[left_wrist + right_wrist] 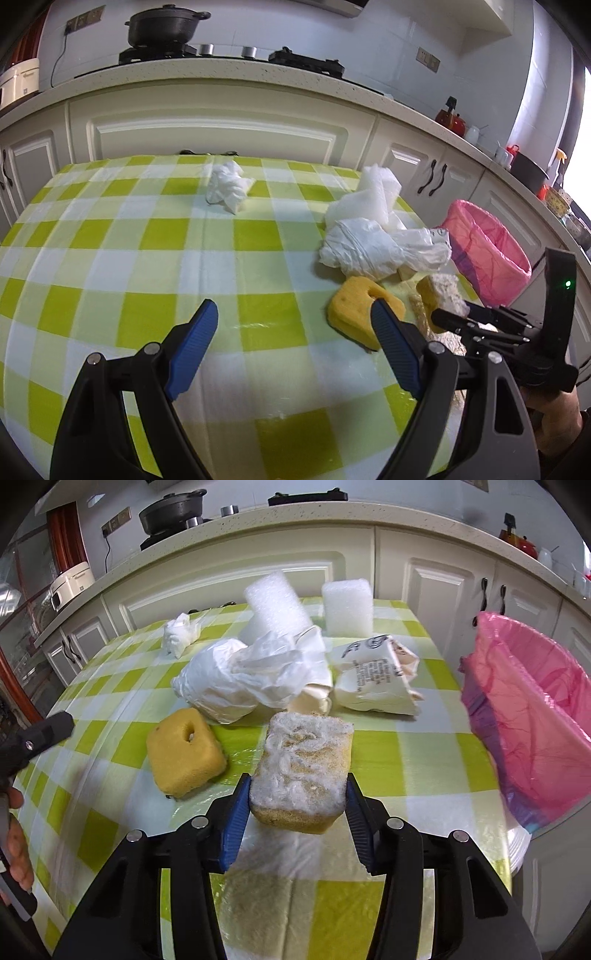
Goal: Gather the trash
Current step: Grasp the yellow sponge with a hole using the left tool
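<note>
In the right wrist view my right gripper [297, 788] is shut on a worn yellow sponge with a frayed white top [303, 768], blue pads pressing its two sides. That sponge [445, 291] also shows in the left wrist view, at the tip of the right gripper [458, 321]. A second yellow sponge with a hole [184, 751] lies left of it on the checked tablecloth [406, 760]. My left gripper [295, 310] stands open over the cloth with nothing between its fingers, and its right finger [391, 339] overlaps the holed sponge [351, 302].
Behind the sponges lie a crumpled white plastic bag [240, 679], a crushed printed paper cup [376, 681], two white foam blocks [277, 602] and a tissue wad [181, 633]. A pink-lined bin [535, 720] stands off the table's right edge. Kitchen cabinets run behind.
</note>
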A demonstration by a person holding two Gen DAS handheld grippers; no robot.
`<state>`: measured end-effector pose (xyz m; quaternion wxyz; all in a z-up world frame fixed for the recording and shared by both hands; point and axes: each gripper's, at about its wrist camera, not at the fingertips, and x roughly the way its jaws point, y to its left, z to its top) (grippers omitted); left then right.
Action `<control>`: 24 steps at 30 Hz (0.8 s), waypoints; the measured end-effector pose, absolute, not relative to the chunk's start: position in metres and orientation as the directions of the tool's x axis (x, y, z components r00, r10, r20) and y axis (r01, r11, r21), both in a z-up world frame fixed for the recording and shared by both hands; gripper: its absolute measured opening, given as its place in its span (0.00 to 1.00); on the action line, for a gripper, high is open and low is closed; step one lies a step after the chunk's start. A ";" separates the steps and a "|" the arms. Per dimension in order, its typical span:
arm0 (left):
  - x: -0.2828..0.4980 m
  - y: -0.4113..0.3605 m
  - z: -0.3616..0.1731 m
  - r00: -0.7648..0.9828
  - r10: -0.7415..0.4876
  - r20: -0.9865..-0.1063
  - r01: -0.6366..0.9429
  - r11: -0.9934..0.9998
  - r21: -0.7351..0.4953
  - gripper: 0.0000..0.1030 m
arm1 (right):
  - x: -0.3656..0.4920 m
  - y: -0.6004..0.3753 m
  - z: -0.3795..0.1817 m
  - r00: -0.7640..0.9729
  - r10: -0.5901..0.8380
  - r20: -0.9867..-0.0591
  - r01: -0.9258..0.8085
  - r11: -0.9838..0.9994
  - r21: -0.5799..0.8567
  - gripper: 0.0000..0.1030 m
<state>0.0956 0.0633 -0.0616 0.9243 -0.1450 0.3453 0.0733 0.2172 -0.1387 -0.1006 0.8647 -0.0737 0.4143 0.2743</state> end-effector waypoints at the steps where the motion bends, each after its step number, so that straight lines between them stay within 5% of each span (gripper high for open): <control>1: 0.098 0.060 -0.064 0.747 0.030 -0.664 -0.235 0.946 -0.222 0.79 | 0.217 -0.141 -0.099 0.511 0.412 -0.754 -0.534 0.840 0.097 0.46; 21: 0.169 -0.005 -0.104 0.636 -0.025 -0.771 -0.202 0.959 -0.199 0.78 | 0.227 -0.193 -0.072 0.571 0.439 -0.693 -0.494 0.859 0.137 0.46; 24: 0.179 -0.010 -0.108 0.616 -0.015 -0.787 -0.193 0.966 -0.170 0.62 | 0.228 -0.198 -0.068 0.577 0.442 -0.687 -0.492 0.859 0.140 0.46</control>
